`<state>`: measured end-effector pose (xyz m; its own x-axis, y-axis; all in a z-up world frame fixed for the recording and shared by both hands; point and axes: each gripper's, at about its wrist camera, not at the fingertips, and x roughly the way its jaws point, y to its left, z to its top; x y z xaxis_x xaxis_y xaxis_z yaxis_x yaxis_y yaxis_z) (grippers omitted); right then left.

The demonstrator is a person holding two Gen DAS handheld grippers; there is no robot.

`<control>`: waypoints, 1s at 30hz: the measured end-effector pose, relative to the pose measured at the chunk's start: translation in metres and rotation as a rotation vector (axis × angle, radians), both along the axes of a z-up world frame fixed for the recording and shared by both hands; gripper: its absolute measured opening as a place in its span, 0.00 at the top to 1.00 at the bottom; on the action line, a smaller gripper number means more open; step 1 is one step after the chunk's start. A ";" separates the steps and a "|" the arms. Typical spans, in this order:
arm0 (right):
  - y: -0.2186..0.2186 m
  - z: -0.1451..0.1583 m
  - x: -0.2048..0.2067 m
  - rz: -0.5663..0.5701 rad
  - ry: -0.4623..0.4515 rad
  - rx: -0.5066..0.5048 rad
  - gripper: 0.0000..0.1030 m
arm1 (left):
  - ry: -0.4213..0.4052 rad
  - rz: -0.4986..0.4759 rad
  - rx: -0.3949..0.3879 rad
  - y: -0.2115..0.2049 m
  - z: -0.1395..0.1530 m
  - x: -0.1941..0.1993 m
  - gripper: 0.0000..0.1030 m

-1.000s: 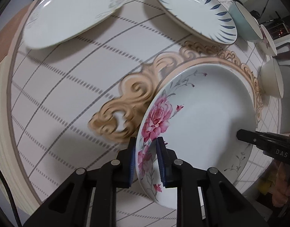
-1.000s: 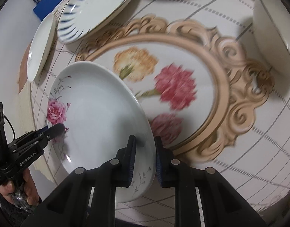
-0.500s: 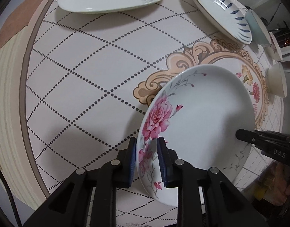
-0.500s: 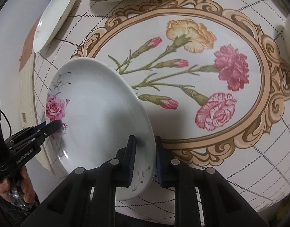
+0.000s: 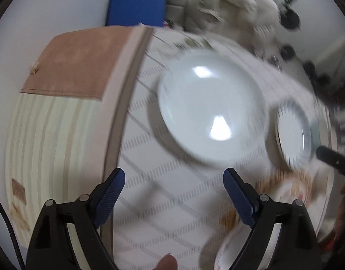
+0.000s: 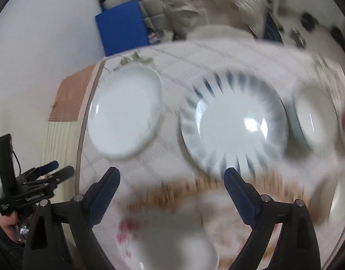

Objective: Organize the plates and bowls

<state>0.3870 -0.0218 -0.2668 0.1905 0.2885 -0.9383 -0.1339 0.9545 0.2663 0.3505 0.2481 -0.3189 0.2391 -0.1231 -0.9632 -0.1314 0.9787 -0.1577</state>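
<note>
Round table (image 5: 149,202), cloth printed with a dotted lattice and a tan scroll border; both views blurred

- Left gripper (image 5: 173,199): jaws opening, blue pads spread wide, nothing between them; it hangs over bare cloth near the table's left edge
- Right gripper (image 6: 172,199): jaws opening, pads wide apart, no plate pressed between them
- Rose plate (image 6: 167,243): white with pink flowers, released, lying low in the right wrist view just below and between the right gripper's spread jaws; whether it rests flat on the cloth I cannot tell. A sliver of it (image 5: 226,254) shows behind the left gripper's right finger
- Plain white plate (image 5: 211,110): on the cloth ahead of the left gripper, apart from it; also seen at the table's left side (image 6: 125,112)
- Blue-striped plate (image 6: 234,123): just right of the plain white plate, not touching it
- Pale green bowl (image 6: 312,117): beside the blue-striped plate, at its right rim
- Blue panel (image 5: 136,2): against the wall beyond the table
</note>
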 end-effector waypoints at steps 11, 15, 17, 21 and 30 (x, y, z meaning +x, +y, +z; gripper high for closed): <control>0.041 -0.070 0.151 0.126 0.218 0.020 0.11 | 0.122 0.110 -0.262 0.059 -0.065 0.097 0.38; 0.039 -0.097 0.168 0.134 0.298 0.097 0.27 | 0.156 0.066 -0.272 0.051 -0.077 0.106 0.59; 0.042 -0.106 0.174 0.147 0.330 0.124 0.36 | 0.170 0.050 -0.272 0.046 -0.078 0.106 0.68; 0.053 -0.124 0.173 0.194 0.366 0.135 0.67 | 0.175 0.031 -0.241 0.042 -0.077 0.107 0.81; 0.052 -0.132 0.165 0.204 0.359 0.109 0.82 | 0.156 0.033 -0.214 0.041 -0.075 0.099 0.83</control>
